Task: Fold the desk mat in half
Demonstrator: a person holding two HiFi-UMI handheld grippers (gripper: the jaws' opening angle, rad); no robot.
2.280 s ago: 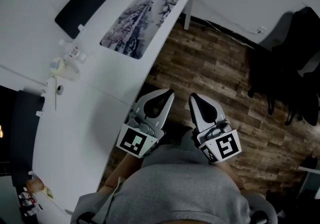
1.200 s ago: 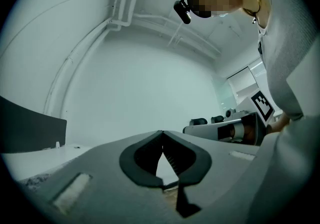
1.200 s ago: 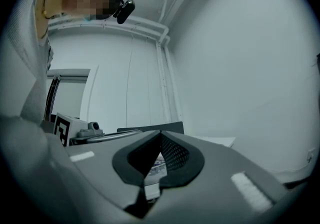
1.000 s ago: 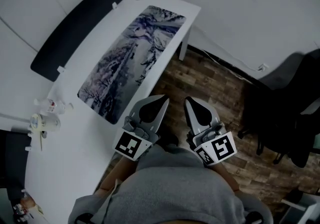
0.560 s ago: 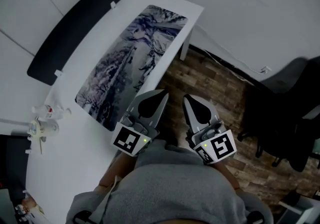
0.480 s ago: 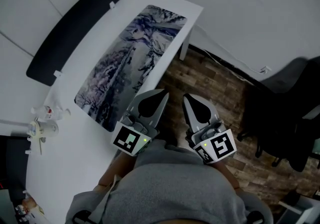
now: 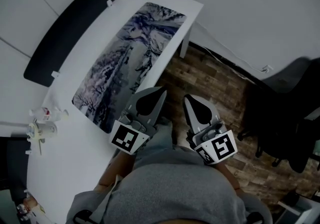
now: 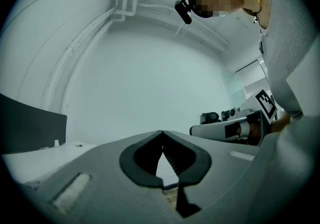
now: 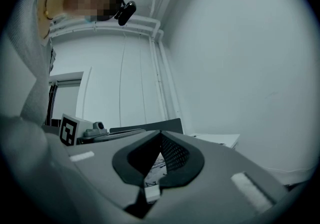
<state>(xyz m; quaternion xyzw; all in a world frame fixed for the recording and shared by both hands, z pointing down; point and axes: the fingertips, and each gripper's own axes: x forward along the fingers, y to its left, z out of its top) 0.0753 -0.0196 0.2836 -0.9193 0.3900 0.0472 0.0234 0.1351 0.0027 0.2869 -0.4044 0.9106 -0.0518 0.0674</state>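
The desk mat (image 7: 131, 55), printed in blue and white, lies flat and unfolded along the white desk (image 7: 70, 153). Both grippers hover side by side at the desk's front edge, close to my body. My left gripper (image 7: 159, 89) is shut and empty, its tip just off the mat's long front edge. The right gripper (image 7: 189, 99) is also shut and empty, over the wooden floor beside the desk. In the left gripper view the left gripper (image 8: 161, 135) has its jaws meeting at the tip. In the right gripper view the right gripper (image 9: 160, 134) is closed too.
A black divider panel (image 7: 70, 28) runs along the desk's far side. Small bottles and clutter (image 7: 42, 123) sit on the desk past the mat's left end. A black chair (image 7: 295, 108) stands on the wooden floor (image 7: 220, 83) at the right. A desk leg (image 7: 184, 48) is near the mat's far end.
Both grippers have come closer to the desk and the mat, still shut. The left one now reaches over the desk's front edge by the mat.
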